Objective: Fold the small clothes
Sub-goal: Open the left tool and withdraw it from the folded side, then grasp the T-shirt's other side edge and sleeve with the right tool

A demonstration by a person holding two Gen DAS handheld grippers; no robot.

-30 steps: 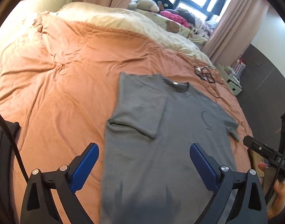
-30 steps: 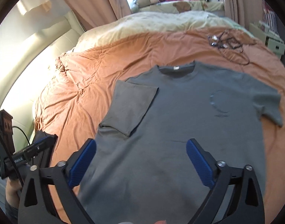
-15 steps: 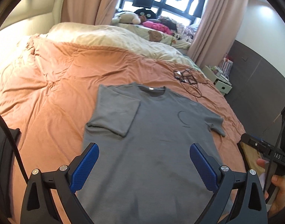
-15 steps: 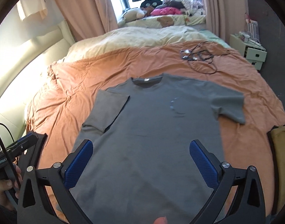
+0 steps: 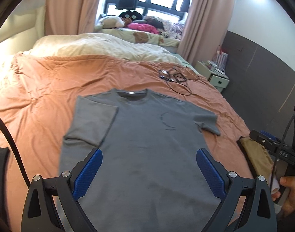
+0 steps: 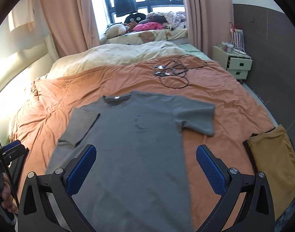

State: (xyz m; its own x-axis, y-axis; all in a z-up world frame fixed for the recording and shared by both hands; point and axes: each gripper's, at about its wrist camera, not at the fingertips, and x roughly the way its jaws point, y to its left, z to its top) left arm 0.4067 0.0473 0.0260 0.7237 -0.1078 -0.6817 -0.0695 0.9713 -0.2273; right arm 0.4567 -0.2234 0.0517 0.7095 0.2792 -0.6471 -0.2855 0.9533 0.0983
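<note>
A grey T-shirt (image 5: 147, 145) (image 6: 128, 154) lies flat on the orange bedspread (image 5: 41, 100) (image 6: 224, 96), collar away from me. Its left sleeve (image 5: 93, 123) (image 6: 80, 127) is folded in over the chest; its right sleeve (image 5: 205, 123) (image 6: 195, 118) lies spread out. My left gripper (image 5: 149, 172) hovers open above the shirt's lower half, nothing between its blue pads. My right gripper (image 6: 145, 168) is open too, above the shirt's lower right part, holding nothing.
A folded mustard garment (image 6: 276, 164) (image 5: 255, 152) lies at the bed's right edge. A tangle of black cables (image 5: 174, 77) (image 6: 172, 73) rests beyond the collar. A cream duvet (image 5: 101, 46), a nightstand (image 6: 238, 63) and a dark wall on the right bound the bed.
Both grippers have pulled back and tilted up, so the whole shirt and more of the room show. The shirt itself lies as before.
</note>
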